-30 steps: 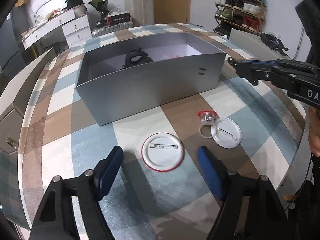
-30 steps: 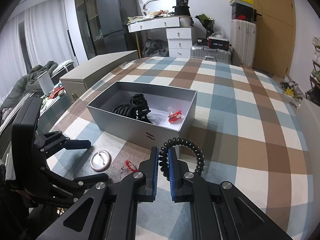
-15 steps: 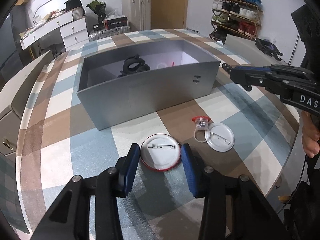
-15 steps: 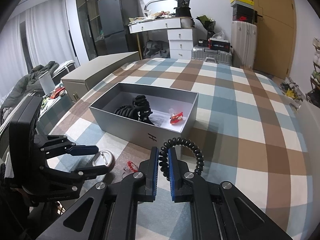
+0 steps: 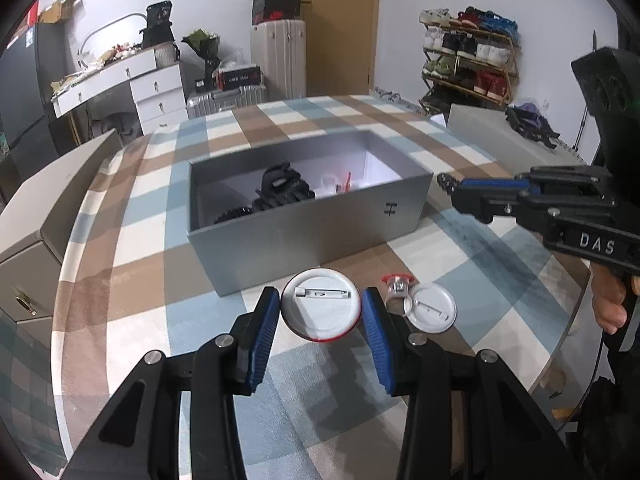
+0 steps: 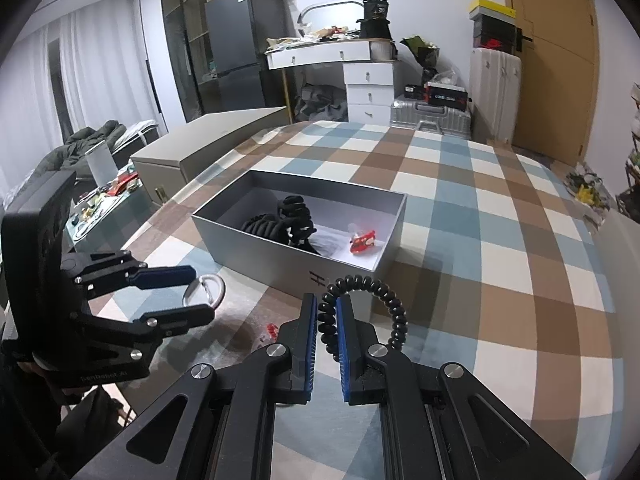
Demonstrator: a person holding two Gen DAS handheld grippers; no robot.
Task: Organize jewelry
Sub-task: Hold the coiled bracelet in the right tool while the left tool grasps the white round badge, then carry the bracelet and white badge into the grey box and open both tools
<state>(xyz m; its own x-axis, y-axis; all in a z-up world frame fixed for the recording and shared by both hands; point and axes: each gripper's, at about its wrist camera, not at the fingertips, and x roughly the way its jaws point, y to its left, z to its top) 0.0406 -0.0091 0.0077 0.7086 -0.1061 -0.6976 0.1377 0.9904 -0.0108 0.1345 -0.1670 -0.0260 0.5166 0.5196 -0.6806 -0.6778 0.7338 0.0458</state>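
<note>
Left wrist view: the badge (image 5: 320, 307) is held by its edges between the left tongs (image 5: 320, 320), lifted at 6 o'clock from the box (image 5: 304, 224), likely for dropping in. The coil (image 6: 368, 300) is pinched by the nearly closed right tongs (image 6: 327, 344).
</note>
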